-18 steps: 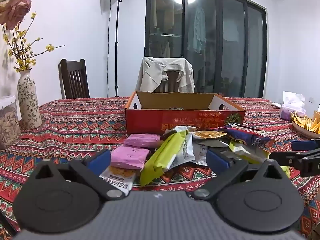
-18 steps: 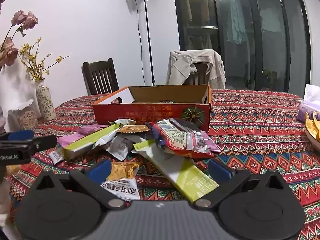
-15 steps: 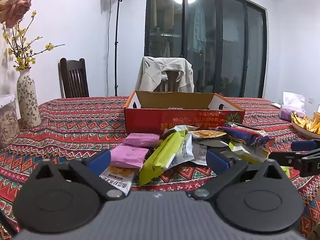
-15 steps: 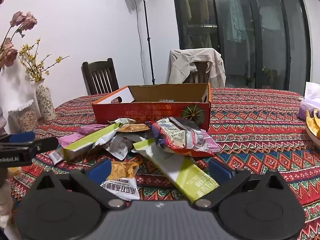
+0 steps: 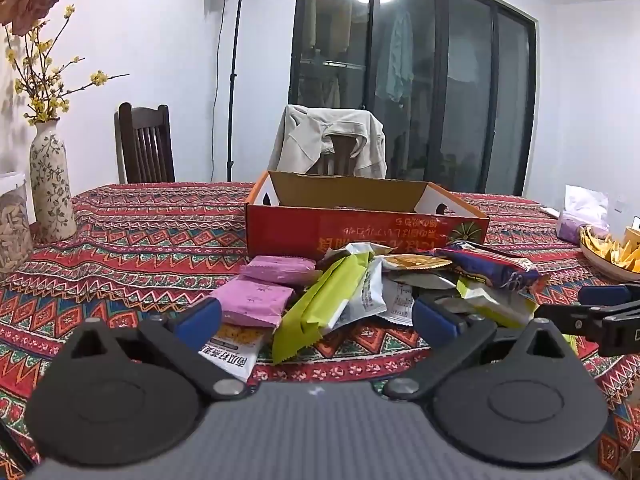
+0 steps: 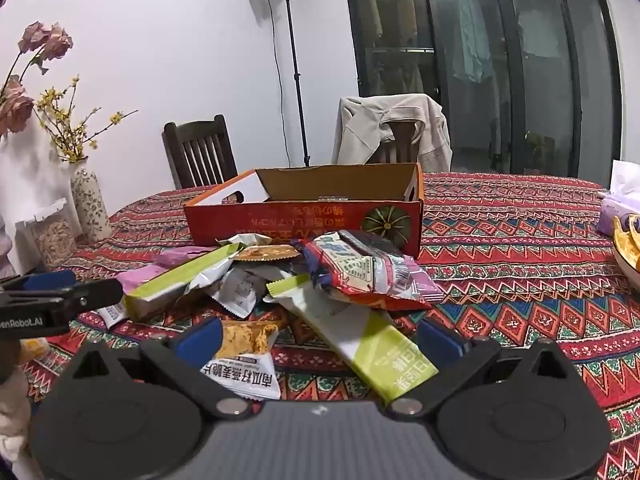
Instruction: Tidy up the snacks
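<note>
From the left wrist view, the left tool hangs low over the near edge of the counter with its fingers spread wide and nothing between them, lined up on the snack pile as if choosing a first packet. The pile lies loose on the patterned cloth just in front of the open red cardboard box, which looks like the intended home for the snacks; its inside is hidden by the near wall, so I cannot tell whether anything is in it. Two pink packets sit nearest the left finger, a green bar wrapper leans across the middle, and a white-and-orange packet is partly covered by the tool's own finger. The right tool pokes in at the right edge, cut off by the frame. From the right wrist view, the right tool is likewise released and wide, holding nothing, hovering over a long green-and-white wrapper and the white-and-orange packet, both partly hidden under its body. A red-and-blue bag tops the heap, burying smaller packets that are hard to make out. The left tool enters from the left, seen only side-on.
</note>
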### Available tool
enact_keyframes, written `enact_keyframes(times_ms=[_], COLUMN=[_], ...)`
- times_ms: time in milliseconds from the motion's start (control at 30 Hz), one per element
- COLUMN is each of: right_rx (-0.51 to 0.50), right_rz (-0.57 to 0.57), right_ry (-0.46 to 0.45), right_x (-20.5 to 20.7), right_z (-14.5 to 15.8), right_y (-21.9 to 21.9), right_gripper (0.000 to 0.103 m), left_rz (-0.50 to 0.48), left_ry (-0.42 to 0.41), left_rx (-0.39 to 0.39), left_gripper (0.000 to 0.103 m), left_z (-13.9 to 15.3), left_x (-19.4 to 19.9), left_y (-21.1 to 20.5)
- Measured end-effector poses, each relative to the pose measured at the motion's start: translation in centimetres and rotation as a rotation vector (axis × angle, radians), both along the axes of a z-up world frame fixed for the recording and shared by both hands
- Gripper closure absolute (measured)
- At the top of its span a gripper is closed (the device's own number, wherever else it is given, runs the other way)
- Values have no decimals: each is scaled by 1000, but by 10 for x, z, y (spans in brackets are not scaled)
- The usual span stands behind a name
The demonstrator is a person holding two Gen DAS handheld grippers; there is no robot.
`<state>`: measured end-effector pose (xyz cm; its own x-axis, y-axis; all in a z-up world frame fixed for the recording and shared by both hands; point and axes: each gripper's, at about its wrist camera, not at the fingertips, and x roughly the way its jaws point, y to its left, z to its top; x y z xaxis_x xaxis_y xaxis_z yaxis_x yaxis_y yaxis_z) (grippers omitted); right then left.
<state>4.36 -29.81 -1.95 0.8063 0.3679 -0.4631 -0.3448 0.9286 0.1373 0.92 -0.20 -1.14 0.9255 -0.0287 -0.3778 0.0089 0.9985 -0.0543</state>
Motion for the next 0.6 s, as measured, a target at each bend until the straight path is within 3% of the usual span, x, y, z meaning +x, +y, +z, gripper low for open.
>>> enact_keyframes(times_ms=[600], right_rx=[8], right_rz=[-6], right_ry=[0], right_x=[0], right_z=[0], right_y=[-2], right_gripper=[0], left_rz=[-16], left_ry=[-7], left_rx=[-1], left_gripper=[0], left_z=[1], left_x=[-2], left_y=[-2])
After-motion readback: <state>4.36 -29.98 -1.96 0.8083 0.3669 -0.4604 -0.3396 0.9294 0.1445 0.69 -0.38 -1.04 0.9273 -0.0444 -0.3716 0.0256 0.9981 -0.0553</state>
